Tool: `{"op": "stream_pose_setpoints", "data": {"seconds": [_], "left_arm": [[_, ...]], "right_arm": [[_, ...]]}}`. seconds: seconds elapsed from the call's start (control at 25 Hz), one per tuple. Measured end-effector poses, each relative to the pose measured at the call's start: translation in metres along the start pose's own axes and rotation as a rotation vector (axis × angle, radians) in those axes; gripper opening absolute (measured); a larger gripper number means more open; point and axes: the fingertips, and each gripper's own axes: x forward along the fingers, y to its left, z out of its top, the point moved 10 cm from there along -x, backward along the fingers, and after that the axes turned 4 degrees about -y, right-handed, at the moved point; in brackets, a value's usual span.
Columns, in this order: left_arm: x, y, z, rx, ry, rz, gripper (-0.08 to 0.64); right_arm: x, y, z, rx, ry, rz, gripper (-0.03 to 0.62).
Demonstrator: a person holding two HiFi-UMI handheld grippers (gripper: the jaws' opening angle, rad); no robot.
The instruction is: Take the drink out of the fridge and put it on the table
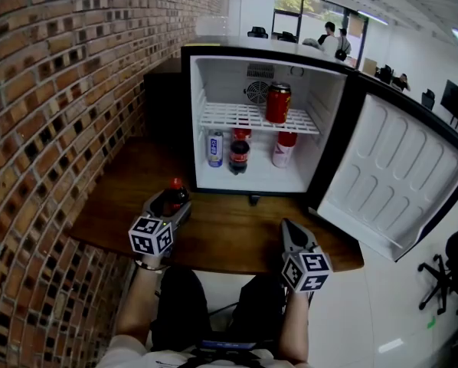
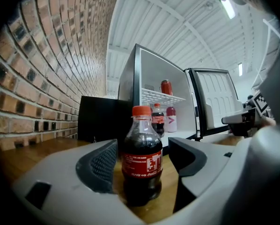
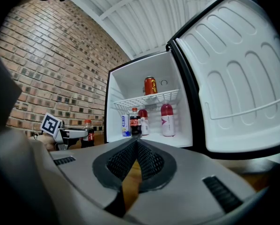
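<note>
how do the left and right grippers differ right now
The left gripper has jaws apart around the cola bottle; the right gripper has jaws together, empty. Left is nearer the brick wall, right nearer the fridge door. Both point level toward the fridge over the table.

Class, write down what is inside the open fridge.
On the wire shelf, a red can. Below, a blue-and-white can, a cola bottle and a pink-and-white bottle. A second bottle stands behind the cola bottle, partly covered by it.
</note>
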Motion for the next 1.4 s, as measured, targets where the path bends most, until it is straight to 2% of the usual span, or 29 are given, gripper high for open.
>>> {"op": "stream_pose_setpoints", "data": {"seconds": [0.28, 0.44, 0.52, 0.6, 0.64, 0.8, 1.08, 1.4], "left_arm": [[-0.033, -0.011, 0.022, -0.021, -0.063, 0.023, 0.329], [-0.046, -0.023, 0.023, -0.066, -0.064, 0.027, 0.186], [-0.049, -0.03, 0.022, -0.067, -0.06, 0.027, 0.168], [-0.051, -0.038, 0.021, -0.074, -0.066, 0.012, 0.103], [-0.051, -0.042, 0.021, -0.075, -0.067, 0.003, 0.101], [-0.047, -0.058, 0.019, -0.055, -0.051, -0.02, 0.009], [-0.027, -0.089, 0.019, -0.039, 0.003, -0.068, 0.0], [-0.006, -0.126, 0.038, -0.033, -0.023, -0.143, 0.0]], "right_arm": [[0.0, 0.001, 0.0, -0.001, -0.001, 0.0, 0.02], [0.0, 0.003, 0.0, -0.002, 0.001, 0.003, 0.02], [-0.001, 0.004, 0.0, -0.003, 0.002, 0.004, 0.02], [-0.001, 0.005, 0.0, -0.003, 0.004, 0.003, 0.02], [-0.002, 0.005, 0.0, -0.003, 0.004, 0.003, 0.02], [-0.003, 0.006, 0.001, -0.005, 0.004, 0.003, 0.02], [-0.004, 0.008, 0.002, -0.008, 0.01, 0.001, 0.02], [-0.006, 0.011, 0.005, 0.0, -0.004, -0.008, 0.02]]}}
